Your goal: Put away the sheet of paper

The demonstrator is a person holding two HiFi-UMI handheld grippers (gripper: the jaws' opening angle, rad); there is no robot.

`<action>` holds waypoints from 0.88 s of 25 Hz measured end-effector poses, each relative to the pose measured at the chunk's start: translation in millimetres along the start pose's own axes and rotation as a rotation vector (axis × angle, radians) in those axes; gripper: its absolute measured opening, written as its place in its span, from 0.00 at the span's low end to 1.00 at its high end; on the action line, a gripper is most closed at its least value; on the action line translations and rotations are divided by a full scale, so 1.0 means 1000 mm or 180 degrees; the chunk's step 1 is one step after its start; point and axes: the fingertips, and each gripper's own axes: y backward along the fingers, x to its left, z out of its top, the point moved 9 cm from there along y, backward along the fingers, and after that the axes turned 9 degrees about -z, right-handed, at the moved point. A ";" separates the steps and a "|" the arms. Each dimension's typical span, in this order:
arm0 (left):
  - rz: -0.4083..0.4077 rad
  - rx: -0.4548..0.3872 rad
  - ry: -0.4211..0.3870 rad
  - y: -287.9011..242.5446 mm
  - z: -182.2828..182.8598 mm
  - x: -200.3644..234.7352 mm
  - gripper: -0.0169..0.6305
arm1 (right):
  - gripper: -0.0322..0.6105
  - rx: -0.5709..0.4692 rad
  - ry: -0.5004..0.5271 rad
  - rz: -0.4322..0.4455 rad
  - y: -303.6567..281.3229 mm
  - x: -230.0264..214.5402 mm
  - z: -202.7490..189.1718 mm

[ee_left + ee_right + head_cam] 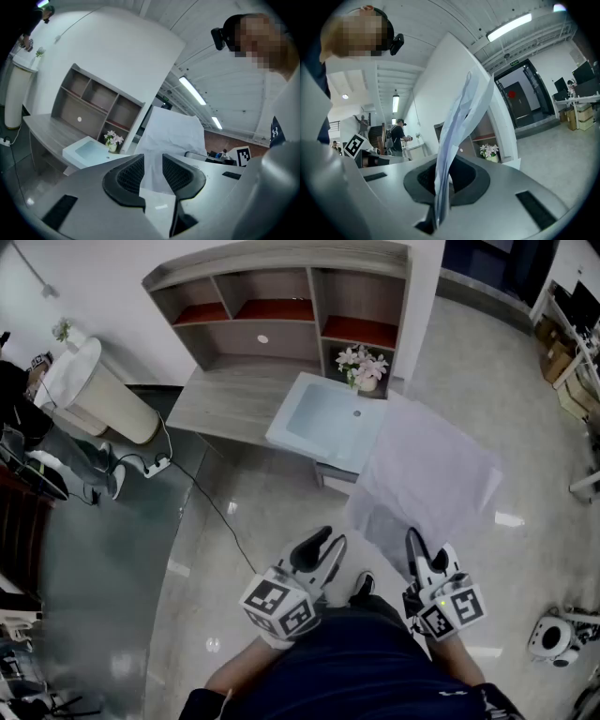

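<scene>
The right gripper (445,173) is closed tight on the near edge of a thin white sheet of paper (427,474); in the right gripper view the sheet is seen edge-on, rising from between the pressed jaws and bowing slightly. The left gripper (153,161) is held wide open and nothing is gripped by it; the sheet is seen through its gap in the left gripper view, but in the head view it is shown to lie off to the right, apart from those jaws. The sheet is thus carried in the air by one edge only, spread out beyond the right gripper, above the glossy grey floor (234,549); its far edge is near the right end of a grey wood-grain desk with open shelves (225,395). A pale blue shallow tray (328,418) is set on that desk, and a small pot of pink and white flowers (363,367) stands just beyond it.

The task is judged not yet done, and where the sheet belongs cannot be told. A single-edge grip is the weak point; the paper could be pulled free or torn if it is swung quickly, and it could be creased if its loose far edge is caught on the tray rim or the shelf front. The flower pot could be knocked over if the sheet is swept across it.
</scene>
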 end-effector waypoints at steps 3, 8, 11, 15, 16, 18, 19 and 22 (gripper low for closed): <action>-0.0163 -0.0032 0.0068 0.025 0.004 0.025 0.23 | 0.07 -0.0028 0.0023 -0.0205 -0.001 0.032 -0.011; -0.0367 -0.0008 0.0187 0.063 -0.009 0.056 0.22 | 0.07 0.0028 0.0170 -0.0395 -0.002 0.087 -0.039; -0.0362 -0.0093 0.0157 0.082 -0.005 0.061 0.21 | 0.07 0.0027 0.0261 -0.0398 0.000 0.107 -0.044; -0.0292 -0.0277 0.0045 0.094 0.009 0.061 0.20 | 0.07 -0.0042 0.0309 -0.0267 -0.005 0.116 -0.044; -0.0266 -0.0307 0.0037 0.094 0.012 0.057 0.20 | 0.07 -0.0052 0.0309 -0.0235 -0.005 0.115 -0.041; -0.0241 -0.0321 0.0003 0.093 0.017 0.045 0.20 | 0.07 -0.0078 0.0326 -0.0202 -0.001 0.112 -0.033; -0.0241 -0.0310 -0.0037 0.091 0.018 0.040 0.19 | 0.07 -0.0099 0.0338 -0.0201 0.002 0.109 -0.029; -0.0253 -0.0289 -0.0107 0.083 0.020 0.033 0.19 | 0.07 -0.0160 0.0305 -0.0200 0.007 0.102 -0.027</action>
